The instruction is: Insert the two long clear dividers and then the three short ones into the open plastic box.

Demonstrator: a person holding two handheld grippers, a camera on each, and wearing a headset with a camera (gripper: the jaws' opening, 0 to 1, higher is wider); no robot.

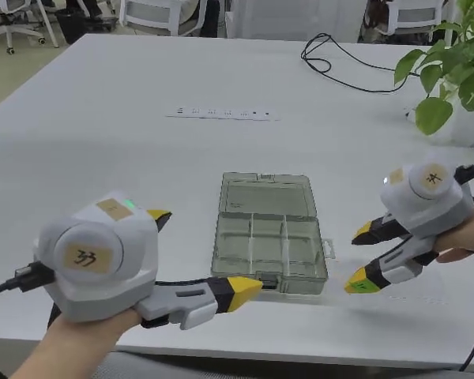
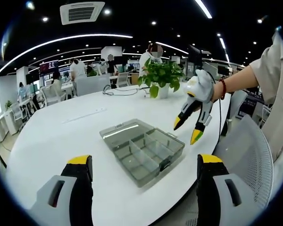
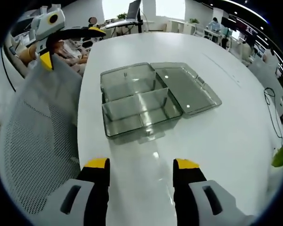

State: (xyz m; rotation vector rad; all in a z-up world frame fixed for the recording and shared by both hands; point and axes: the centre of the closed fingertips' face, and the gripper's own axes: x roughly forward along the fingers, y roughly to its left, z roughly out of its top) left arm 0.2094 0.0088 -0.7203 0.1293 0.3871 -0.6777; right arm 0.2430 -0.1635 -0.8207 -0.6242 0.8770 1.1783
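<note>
The clear smoky plastic box (image 1: 300, 276) lies open at the middle of the white table, its lid (image 1: 266, 196) folded flat behind it. Clear dividers stand inside and split it into several compartments. My left gripper (image 1: 204, 253) hovers open at the box's left front corner, nothing between its jaws. My right gripper (image 1: 361, 257) is open just right of the box, also holding nothing. From the left gripper view, the box (image 2: 132, 172) lies ahead of my left gripper (image 2: 144, 162), with the right gripper (image 2: 186, 132) beyond. In the right gripper view, the box (image 3: 132, 125) sits ahead of my right gripper (image 3: 141, 165); the left gripper (image 3: 71, 46) is beyond.
A potted plant (image 1: 450, 71) stands at the back right and a black cable (image 1: 340, 59) loops at the far edge. A flat white strip (image 1: 221, 113) lies mid-table. A mesh chair (image 3: 37, 141) stands by the table's near edge.
</note>
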